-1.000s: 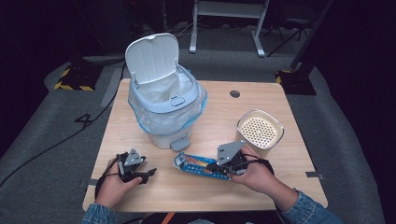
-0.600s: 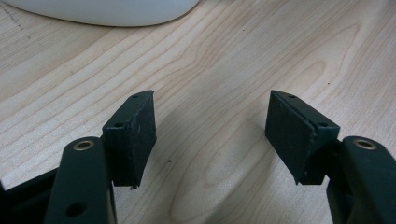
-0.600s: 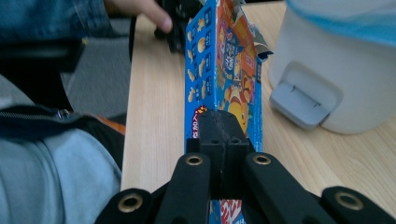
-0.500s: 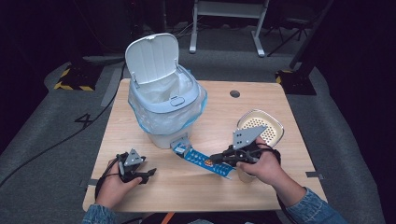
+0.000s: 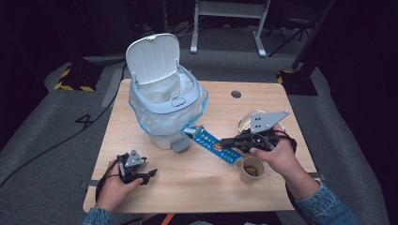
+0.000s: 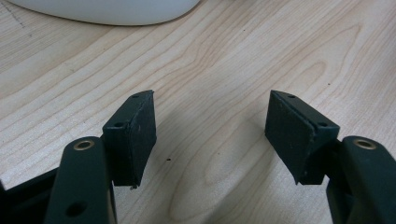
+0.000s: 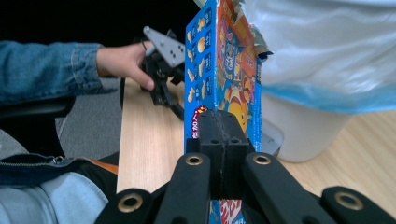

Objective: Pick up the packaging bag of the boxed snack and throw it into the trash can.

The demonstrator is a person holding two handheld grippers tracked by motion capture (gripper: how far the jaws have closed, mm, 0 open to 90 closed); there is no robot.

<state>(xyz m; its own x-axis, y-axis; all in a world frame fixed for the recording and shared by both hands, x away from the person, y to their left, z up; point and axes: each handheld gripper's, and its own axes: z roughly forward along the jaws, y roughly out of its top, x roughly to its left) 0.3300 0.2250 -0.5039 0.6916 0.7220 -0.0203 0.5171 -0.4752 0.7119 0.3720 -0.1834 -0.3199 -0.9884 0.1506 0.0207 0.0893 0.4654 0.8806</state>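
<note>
Blue printed foil, crinkled and torn open at its far end: a flat snack wrapper hangs clamped in the right gripper, whose black jaws are pressed tight together on the wrapper's near end, holding it above the pale wooden table just in front of a white pedal bin. In the right gripper view the wrapper stands edge-on, its far end reaching toward the bin's clear plastic liner.

It looks light and limp, likely to flop or twist past the grip, and slick enough to slide if the hold slackens; a pinch near one end, as here, seems the sensible hold.

The bin's hinged lid stands open. Its grey foot pedal juts out below the wrapper's far end, and the bin's tall front wall stands between wrapper and opening. A brown paper cup sits just beside the right hand, with a round mesh strainer partly hidden behind the gripper.

The left gripper rests low at the table's near left, jaws spread wide over bare wood.
</note>
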